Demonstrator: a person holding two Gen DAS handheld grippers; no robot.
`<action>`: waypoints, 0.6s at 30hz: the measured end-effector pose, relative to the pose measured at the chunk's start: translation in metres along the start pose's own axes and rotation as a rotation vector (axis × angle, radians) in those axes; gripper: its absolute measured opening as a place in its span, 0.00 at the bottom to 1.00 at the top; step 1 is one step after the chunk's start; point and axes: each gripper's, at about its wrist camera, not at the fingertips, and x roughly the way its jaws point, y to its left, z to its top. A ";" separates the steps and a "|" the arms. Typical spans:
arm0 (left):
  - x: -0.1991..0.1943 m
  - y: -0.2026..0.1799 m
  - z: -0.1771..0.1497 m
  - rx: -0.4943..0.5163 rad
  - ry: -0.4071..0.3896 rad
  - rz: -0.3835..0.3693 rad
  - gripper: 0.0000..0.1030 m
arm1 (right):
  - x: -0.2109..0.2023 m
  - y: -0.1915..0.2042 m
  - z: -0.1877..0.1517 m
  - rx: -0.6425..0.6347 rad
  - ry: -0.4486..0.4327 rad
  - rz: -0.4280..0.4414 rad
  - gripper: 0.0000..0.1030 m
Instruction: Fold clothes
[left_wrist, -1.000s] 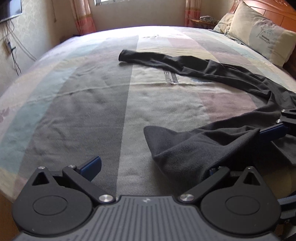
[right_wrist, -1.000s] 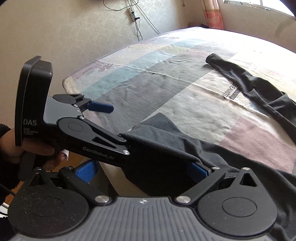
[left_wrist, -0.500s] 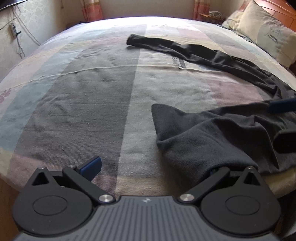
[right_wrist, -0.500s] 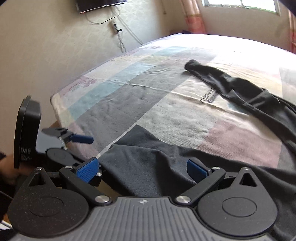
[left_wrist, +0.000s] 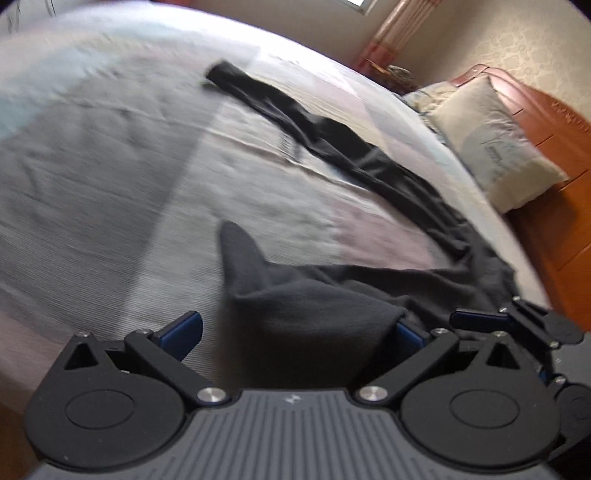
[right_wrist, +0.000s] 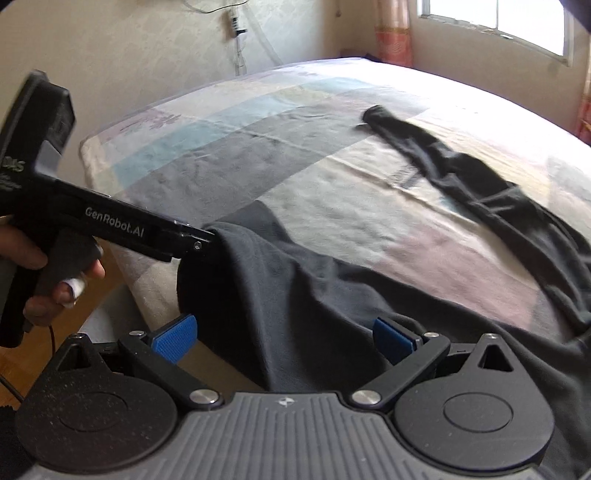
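1. Garment (right_wrist: 369, 295): black, sprawled along the bed's (right_wrist: 221, 155) near edge, one leg reaching toward the far side.
2. Your left gripper (left_wrist: 299, 328) and right gripper (right_wrist: 284, 338): jaws spread, cloth draped between the pads.

The left gripper (left_wrist: 295, 330) has rolled to a tilt, so the bed (left_wrist: 110, 166) now slants across its view. The near cuff of the black garment (left_wrist: 314, 306), half a second ago flat on the bed, now peaks upward beside its open jaws. The right gripper (right_wrist: 284, 336) now sits closer to the left gripper.
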 end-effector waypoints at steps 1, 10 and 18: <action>0.005 -0.003 0.001 -0.015 0.013 -0.030 0.99 | -0.007 -0.006 -0.005 0.009 -0.002 -0.023 1.00; 0.025 -0.076 0.021 0.068 0.029 -0.265 0.99 | -0.054 -0.067 -0.066 0.218 0.032 -0.182 1.00; 0.040 -0.130 0.026 0.244 0.051 -0.208 0.99 | -0.068 -0.088 -0.096 0.346 -0.002 -0.202 1.00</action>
